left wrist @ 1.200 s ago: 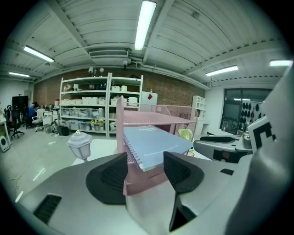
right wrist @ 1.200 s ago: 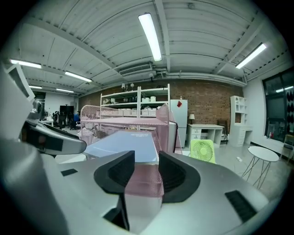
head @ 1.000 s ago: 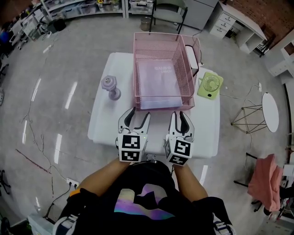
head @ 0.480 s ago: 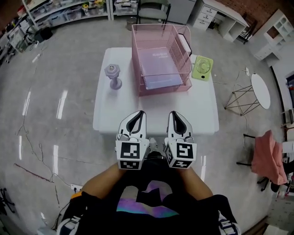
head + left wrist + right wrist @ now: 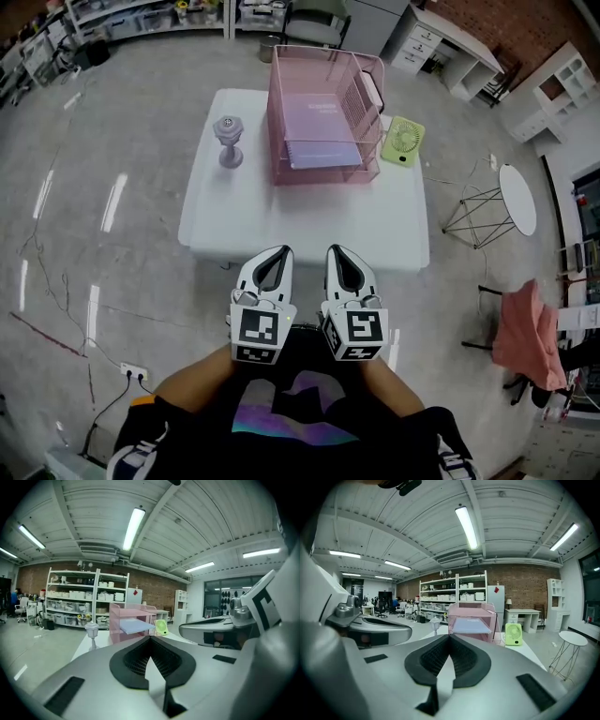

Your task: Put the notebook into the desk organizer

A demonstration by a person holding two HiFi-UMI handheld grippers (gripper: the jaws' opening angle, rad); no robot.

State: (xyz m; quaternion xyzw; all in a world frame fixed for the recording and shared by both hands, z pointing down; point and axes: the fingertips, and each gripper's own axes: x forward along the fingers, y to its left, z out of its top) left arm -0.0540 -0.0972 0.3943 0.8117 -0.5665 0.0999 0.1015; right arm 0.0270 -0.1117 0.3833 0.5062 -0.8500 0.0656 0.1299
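The notebook (image 5: 323, 139), pale lilac, lies flat inside the pink wire desk organizer (image 5: 276, 122), on a tray under the top one, with its near edge at the open front. From the left gripper view the notebook (image 5: 136, 625) shows as a thin slab jutting from the organizer's (image 5: 116, 618) front. In the right gripper view it (image 5: 471, 626) sits the same way within the pink frame (image 5: 471, 608).

On the white table (image 5: 281, 220), from left to right: a small lilac lantern-shaped ornament (image 5: 228, 141) stands upright at about 10 o'clock on the tabletop, apart from the organizer. The organizer fills the 12 to 1 o'clock part of the table. A green desk fan (image 5: 402, 141) stands just beside it at its 3 o'clock. Farther right, off the table at 3 o'clock, a round white side table (image 5: 517, 197) stands on wire legs. At 4 o'clock a pink cloth (image 5: 525, 333) hangs over a dark stand.

Both grippers are held at 6 o'clock of the table, just off its near edge and well apart from the organizer, side by side and pointing toward it. The left gripper (image 5: 280, 251) has just been closing its jaws, which now meet. Its own view shows the pads pressed together with nothing between them (image 5: 150, 637). The right gripper (image 5: 334, 249) has likewise just been closing and is pinched together on nothing, its pads touching along their length (image 5: 450, 636).
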